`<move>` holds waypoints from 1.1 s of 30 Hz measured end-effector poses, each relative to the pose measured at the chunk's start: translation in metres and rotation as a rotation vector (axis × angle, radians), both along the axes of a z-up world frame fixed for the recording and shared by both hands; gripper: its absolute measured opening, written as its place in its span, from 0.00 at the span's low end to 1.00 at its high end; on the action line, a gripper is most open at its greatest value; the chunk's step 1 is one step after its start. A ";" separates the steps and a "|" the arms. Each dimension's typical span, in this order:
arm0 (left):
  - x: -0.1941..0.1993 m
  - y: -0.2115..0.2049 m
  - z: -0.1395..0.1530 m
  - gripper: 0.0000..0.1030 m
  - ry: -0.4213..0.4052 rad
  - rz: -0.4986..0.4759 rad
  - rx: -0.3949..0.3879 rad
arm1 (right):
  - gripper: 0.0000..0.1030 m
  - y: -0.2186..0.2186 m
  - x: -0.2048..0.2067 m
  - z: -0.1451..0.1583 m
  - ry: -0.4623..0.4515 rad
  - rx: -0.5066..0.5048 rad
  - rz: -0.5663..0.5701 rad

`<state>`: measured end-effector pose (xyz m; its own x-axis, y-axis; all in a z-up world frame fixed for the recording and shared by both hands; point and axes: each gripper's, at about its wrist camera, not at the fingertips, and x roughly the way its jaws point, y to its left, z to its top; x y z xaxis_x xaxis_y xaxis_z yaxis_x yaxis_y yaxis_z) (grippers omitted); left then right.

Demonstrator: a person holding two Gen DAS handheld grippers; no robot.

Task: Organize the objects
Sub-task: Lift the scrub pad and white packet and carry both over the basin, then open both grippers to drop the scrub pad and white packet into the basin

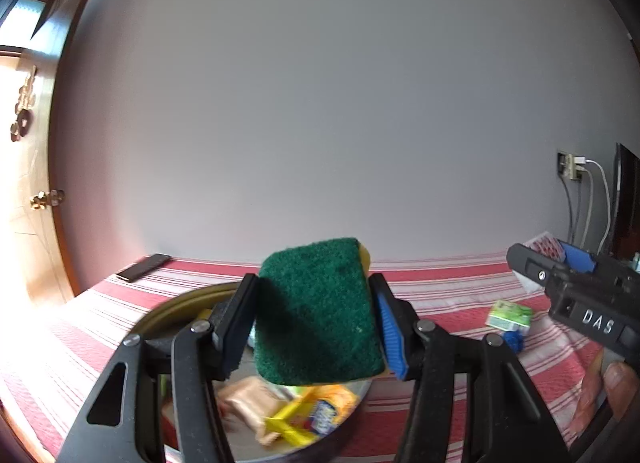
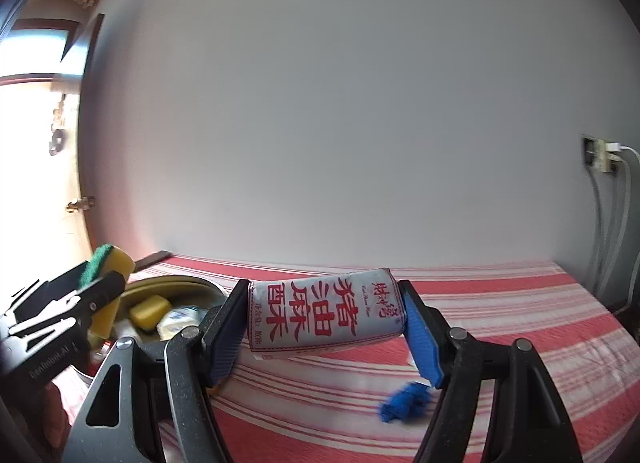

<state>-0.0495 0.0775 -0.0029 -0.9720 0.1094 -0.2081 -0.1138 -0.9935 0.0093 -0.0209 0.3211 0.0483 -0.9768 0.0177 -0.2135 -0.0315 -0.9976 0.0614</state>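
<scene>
Several items already in the pan [image 1: 176,303]; left gripper [image 1: 316,327] pinches a sponge [image 1: 320,311] above it, right gripper [image 2: 324,323] pinches a packet [image 2: 324,313]; a carton [image 1: 510,315] and blue thing [image 2: 404,403] remain at the pan's three o'clock.

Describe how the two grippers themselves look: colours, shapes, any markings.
Both are matte black linkage frames with silver pivot bolts and triangular cut-outs. Each left gripper and right gripper carries one black ribbed pad and one blue ribbed pad. White lettering "DAS" marks the right gripper's side; the left one's body reads "GenRobot.AI". A bare fingertip shows; no sleeve or cable visible.
</scene>
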 end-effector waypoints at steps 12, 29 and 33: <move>-0.030 -0.073 -0.005 0.54 -0.067 0.155 0.029 | 0.71 -0.061 -0.042 -0.002 -0.085 -0.009 0.164; -0.078 -0.108 -0.031 0.54 -0.241 0.268 0.014 | 0.71 -0.121 -0.103 -0.039 -0.256 0.053 0.281; -0.083 -0.108 -0.035 0.54 -0.264 0.271 -0.010 | 0.71 -0.125 -0.113 -0.047 -0.286 0.064 0.278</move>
